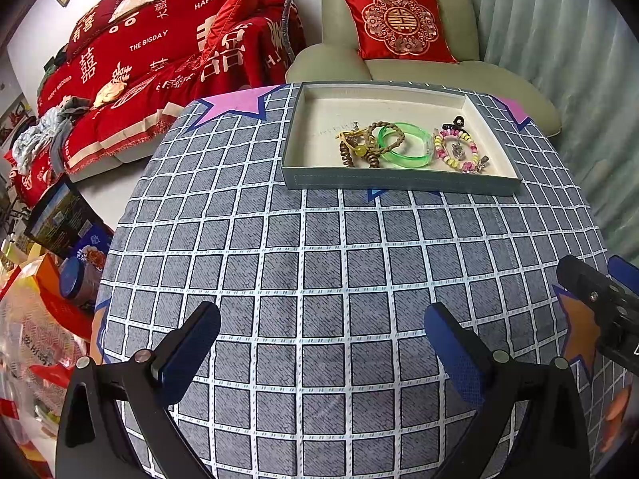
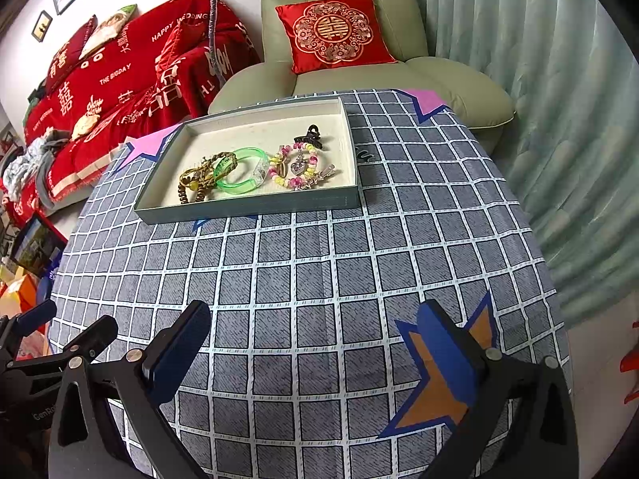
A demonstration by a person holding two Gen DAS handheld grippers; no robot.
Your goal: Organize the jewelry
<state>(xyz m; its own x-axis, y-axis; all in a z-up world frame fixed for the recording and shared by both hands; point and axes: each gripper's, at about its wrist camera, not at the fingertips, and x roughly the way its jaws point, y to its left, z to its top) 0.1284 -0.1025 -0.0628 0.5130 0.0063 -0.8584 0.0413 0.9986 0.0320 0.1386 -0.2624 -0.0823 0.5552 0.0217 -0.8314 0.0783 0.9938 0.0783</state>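
A shallow grey tray (image 1: 399, 181) (image 2: 247, 209) sits at the far side of the table. Inside lie a green bangle (image 1: 405, 145) (image 2: 241, 171), brown braided and beaded bracelets (image 1: 359, 145) (image 2: 201, 179), a pink and yellow bead bracelet (image 1: 457, 149) (image 2: 293, 165), a dark hair claw (image 1: 457, 121) (image 2: 309, 135) and a silver clip (image 2: 319, 175). My left gripper (image 1: 321, 345) is open over the near cloth, well short of the tray, with nothing between its fingers. My right gripper (image 2: 313, 345) is also open and empty, beside the left one.
A grey checked cloth (image 1: 319, 259) with star prints covers the round table. Behind it stand a green armchair (image 2: 359, 72) with a red cushion (image 2: 335, 32) and a sofa under a red blanket (image 1: 159, 52). Boxes and bags (image 1: 52, 247) crowd the floor at left. A curtain (image 2: 559, 119) hangs at right.
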